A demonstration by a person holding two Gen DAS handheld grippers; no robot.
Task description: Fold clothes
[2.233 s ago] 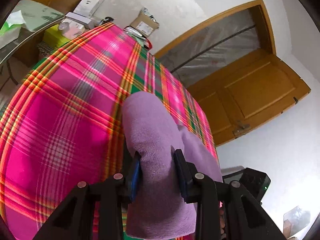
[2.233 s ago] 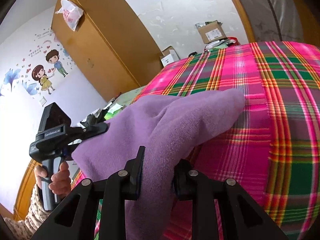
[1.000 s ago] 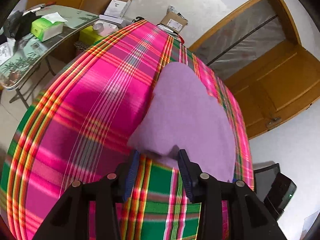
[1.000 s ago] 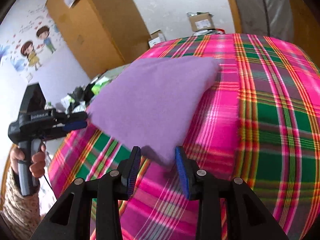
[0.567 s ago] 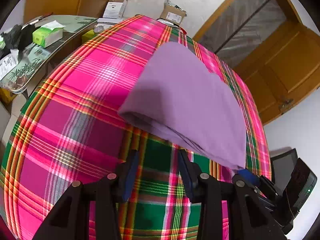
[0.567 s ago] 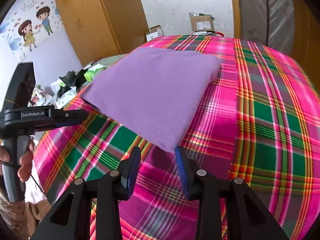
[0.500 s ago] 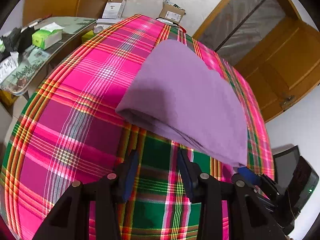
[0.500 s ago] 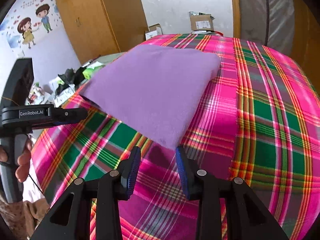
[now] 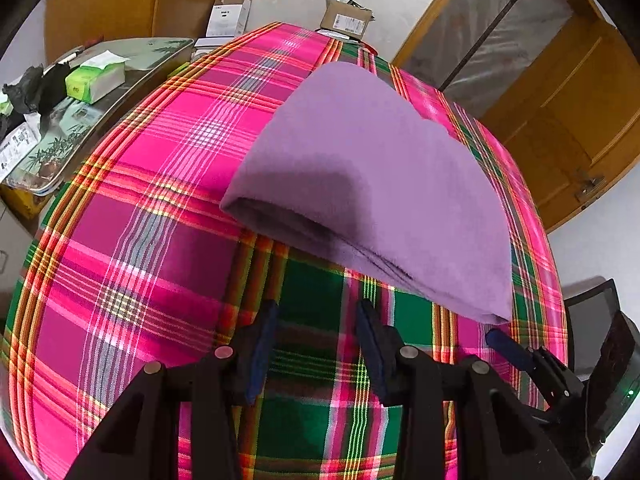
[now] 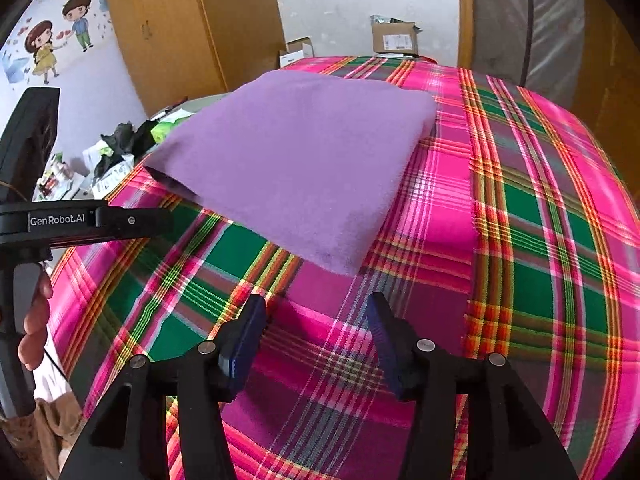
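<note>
On plaid cover (image 9: pixel 168 208): folded purple cloth (image 9: pixel 372 176) | left tool (image 9: pixel 316 344) wide, empty | right tool (image 10: pixel 316 332) wide, empty, both low

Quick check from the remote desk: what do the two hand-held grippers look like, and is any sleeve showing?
Both are matte black with silver screws and dark blue finger pads: left hand-held gripper, right hand-held gripper. The left's body reads "GenRobot.AI" in white, and a knitted tan sleeve shows below its handle.

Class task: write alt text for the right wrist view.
A folded purple cloth lies flat on a pink and green plaid cover. The open right tongs sit just short of it, empty; the left tongs reach in from the left.
</note>
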